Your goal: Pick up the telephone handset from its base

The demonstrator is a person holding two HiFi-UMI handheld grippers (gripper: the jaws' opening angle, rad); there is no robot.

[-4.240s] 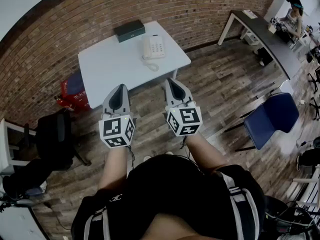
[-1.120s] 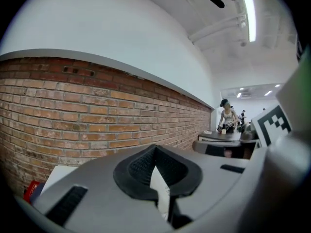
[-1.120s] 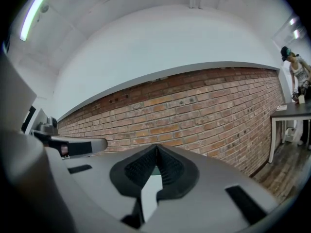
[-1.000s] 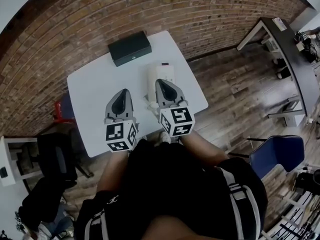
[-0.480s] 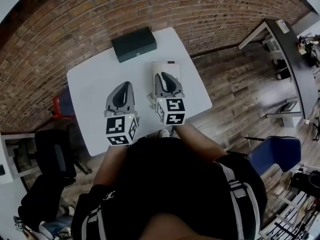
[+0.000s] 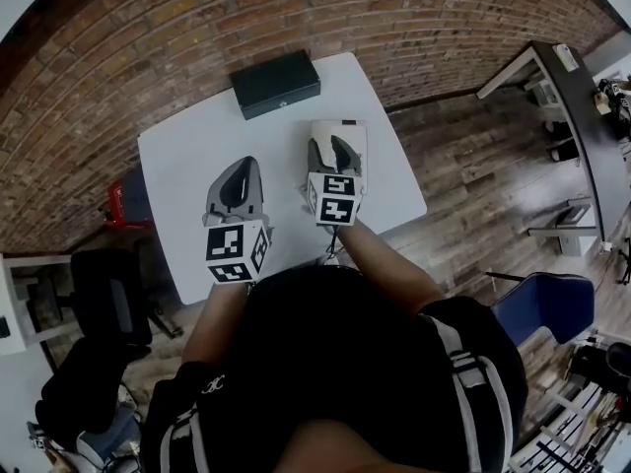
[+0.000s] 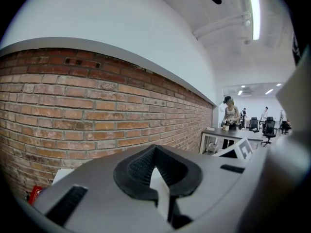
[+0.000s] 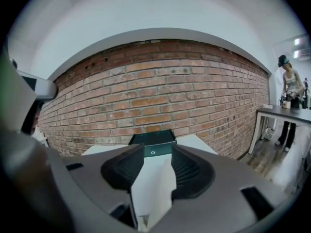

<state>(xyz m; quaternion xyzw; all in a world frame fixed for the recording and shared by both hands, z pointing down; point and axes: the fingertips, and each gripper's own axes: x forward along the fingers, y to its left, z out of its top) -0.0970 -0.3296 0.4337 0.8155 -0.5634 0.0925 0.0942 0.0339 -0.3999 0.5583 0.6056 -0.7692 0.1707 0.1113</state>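
A white telephone point(image 6: 342, 127) stands on the white table point(image 6: 187, 156), right of its middle. My right gripper point(image 6: 335, 149) hangs low over the telephone and covers most of it, the handset included. Its jaws are opening. In the right gripper view a white part of the telephone point(image 8: 149, 181) lies between the pads of that gripper point(image 8: 156, 152), apart from them; I cannot tell whether it is the handset. My left gripper point(image 6: 241, 166) hovers over bare table to the telephone's left, its tips together point(image 7: 155, 149) with nothing in them.
A black box point(image 6: 275, 83) point(image 8: 153, 140) sits at the table's far edge, against the brick wall. Left of the table are a red object point(image 6: 126, 203) and a black chair point(image 6: 104, 313). A dark desk point(image 6: 582, 77) and a blue chair point(image 6: 542, 308) stand to the right; a person point(image 8: 290, 89) stands at the desk.
My right gripper has moved forward and down onto the telephone, and its jaws have spread apart. The left gripper has edged forward over the table.
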